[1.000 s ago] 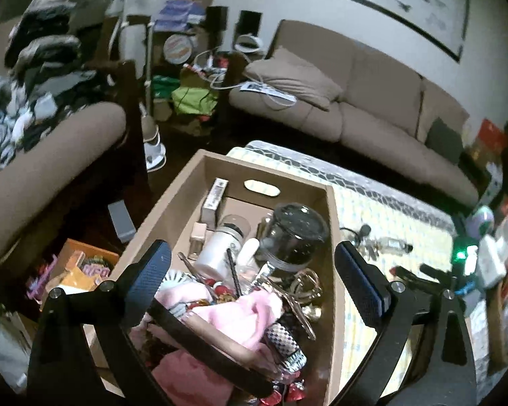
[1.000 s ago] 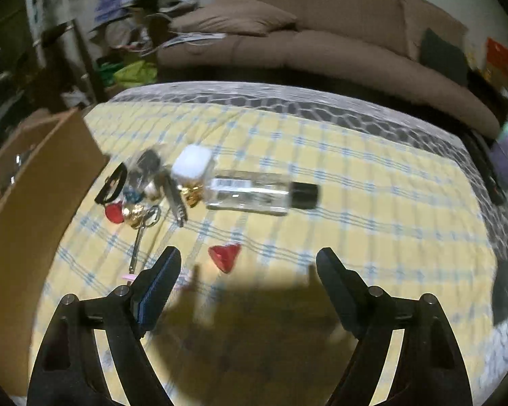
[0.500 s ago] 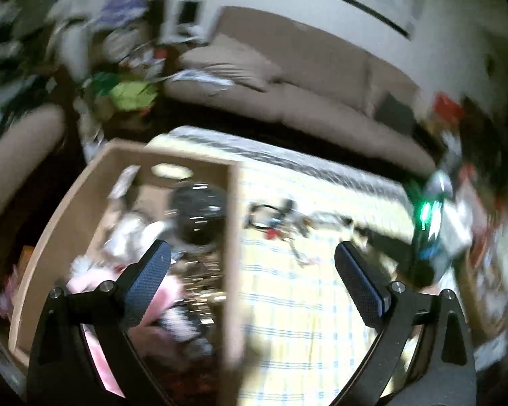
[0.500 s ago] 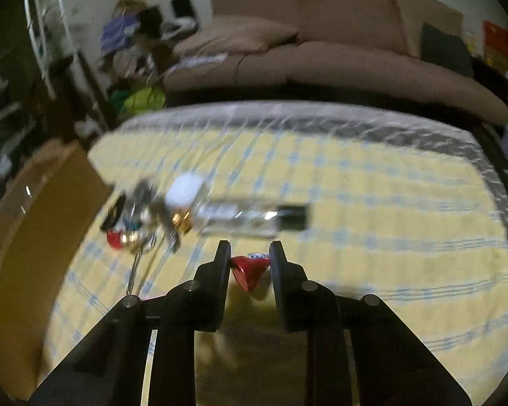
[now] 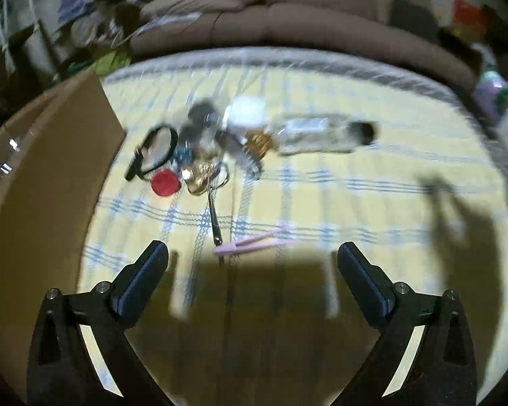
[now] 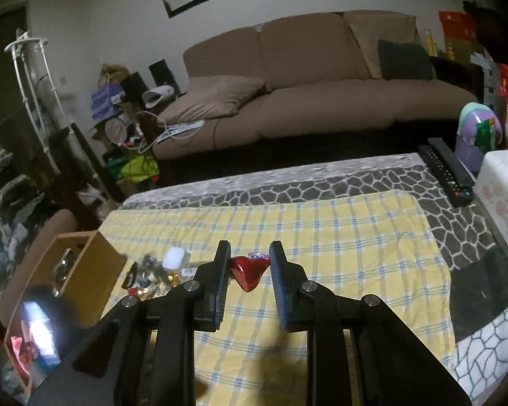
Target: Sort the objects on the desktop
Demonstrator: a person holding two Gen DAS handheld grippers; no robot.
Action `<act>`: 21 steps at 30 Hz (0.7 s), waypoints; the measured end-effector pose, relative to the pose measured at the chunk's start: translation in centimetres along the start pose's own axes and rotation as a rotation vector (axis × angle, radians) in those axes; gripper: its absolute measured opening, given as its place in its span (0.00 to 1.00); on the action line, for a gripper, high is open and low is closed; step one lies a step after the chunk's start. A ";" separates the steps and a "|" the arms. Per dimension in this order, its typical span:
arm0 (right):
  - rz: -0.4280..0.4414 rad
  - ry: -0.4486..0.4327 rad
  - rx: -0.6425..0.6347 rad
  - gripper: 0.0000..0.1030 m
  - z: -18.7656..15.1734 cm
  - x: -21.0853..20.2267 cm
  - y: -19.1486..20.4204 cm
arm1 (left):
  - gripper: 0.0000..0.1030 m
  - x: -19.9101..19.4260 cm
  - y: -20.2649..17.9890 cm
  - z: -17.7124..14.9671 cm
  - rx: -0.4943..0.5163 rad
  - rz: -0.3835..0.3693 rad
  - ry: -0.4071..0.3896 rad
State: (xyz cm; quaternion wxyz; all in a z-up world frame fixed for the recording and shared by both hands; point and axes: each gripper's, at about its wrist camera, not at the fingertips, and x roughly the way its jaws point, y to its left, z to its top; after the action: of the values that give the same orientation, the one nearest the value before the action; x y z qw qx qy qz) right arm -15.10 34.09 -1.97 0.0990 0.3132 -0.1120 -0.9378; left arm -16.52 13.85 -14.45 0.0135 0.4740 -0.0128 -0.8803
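Observation:
My right gripper (image 6: 249, 264) is shut on a red foil-wrapped chocolate (image 6: 247, 272) and holds it above the yellow checked cloth (image 6: 338, 237). My left gripper (image 5: 252, 264) is open and empty above the same cloth (image 5: 355, 203). Ahead of it lies a blurred pile: a clear bottle with a black cap (image 5: 321, 135), a white cap (image 5: 247, 111), a black hair tie (image 5: 155, 149), a red round piece (image 5: 166, 182), small scissors (image 5: 215, 213) and a pink clip (image 5: 250, 245). The pile also shows in the right wrist view (image 6: 155, 272).
A cardboard box (image 5: 44, 182) stands at the left of the cloth; in the right wrist view (image 6: 84, 270) it holds several items. Remote controls (image 6: 447, 169), a white tissue box (image 6: 501, 196) and a purple container (image 6: 474, 128) sit at the right. A brown sofa (image 6: 321, 94) is behind.
My right gripper closed on the red chocolate and lifted it off the cloth. My left gripper swung right, from over the box to over the pile on the cloth.

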 end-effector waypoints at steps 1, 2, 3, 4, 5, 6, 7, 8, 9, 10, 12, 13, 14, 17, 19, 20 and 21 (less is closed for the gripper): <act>0.005 0.004 0.001 0.22 -0.1 0.2 0.1 | 0.98 0.7 0.2 0.0 -0.018 0.018 -0.003; 0.011 0.011 0.002 0.22 -0.2 0.4 0.2 | 0.97 0.9 0.8 0.0 -0.042 -0.009 -0.022; 0.014 0.015 0.001 0.22 -0.3 0.5 0.1 | 0.84 0.9 1.2 -0.1 -0.059 -0.026 -0.031; 0.015 0.020 -0.001 0.22 -0.4 0.6 0.2 | 0.62 0.6 1.7 -0.1 -0.065 -0.027 -0.044; 0.016 0.024 -0.003 0.22 -0.5 0.8 0.3 | 0.47 0.3 2.0 -0.2 -0.054 -0.033 -0.051; 0.019 0.025 -0.006 0.22 -0.5 0.8 0.4 | 0.33 0.0 2.4 -0.3 -0.027 -0.053 -0.045; 0.021 0.025 -0.007 0.22 -0.5 0.8 0.5 | 0.12 -0.4 2.7 -0.5 -0.005 -0.070 -0.034; 0.021 0.022 -0.009 0.22 -0.5 0.7 0.7 | 0.08 -0.7 3.1 -0.8 0.022 -0.072 -0.025; 0.021 0.018 -0.012 0.22 -0.5 0.6 0.8 | 0.05 -1.2 3.5 -1.1 0.047 -0.083 -0.023; 0.020 0.014 -0.016 0.22 -0.5 0.5 0.9 | 0.04 -1.8 4.0 -1.5 0.064 -0.101 -0.020; 0.019 0.009 -0.022 0.22 -0.4 0.3 1.2 | 0.04 -3.5 4.8 -2.2 0.088 -0.115 -0.027; 0.019 0.008 -0.026 0.22 -0.4 0.2 1.3 | 0.04 -4.5 5.3 -2.7 0.091 -0.128 -0.028; 0.020 0.006 -0.029 0.22 -0.3 0.1 1.5 | 0.04 -5.7 5.9 -3.3 0.085 -0.150 -0.022; 0.026 0.001 -0.036 0.22 -0.2 -0.1 2.0 | 0.04 -9.1 7.1 -4.5 0.082 -0.190 -0.033; 0.031 -0.001 -0.039 0.22 -0.1 -0.2 2.2 | 0.04 -11.8 8.0 -5.3 0.074 -0.218 -0.040; 0.034 -0.004 -0.043 0.22 -0.1 -0.3 2.4 | 0.03 -13.1 8.5 -5.4 0.065 -0.239 -0.053; 0.035 -0.005 -0.046 0.22 0.0 -0.3 2.6 | 0.03 -14.5 9.1 -5.8 0.056 -0.266 -0.069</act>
State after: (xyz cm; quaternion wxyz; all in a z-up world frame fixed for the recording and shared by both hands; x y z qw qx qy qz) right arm -14.51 31.73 -1.11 0.1225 0.3066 -0.0961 -0.9390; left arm -3.59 5.17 -5.25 -0.1170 0.4410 0.0252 -0.8895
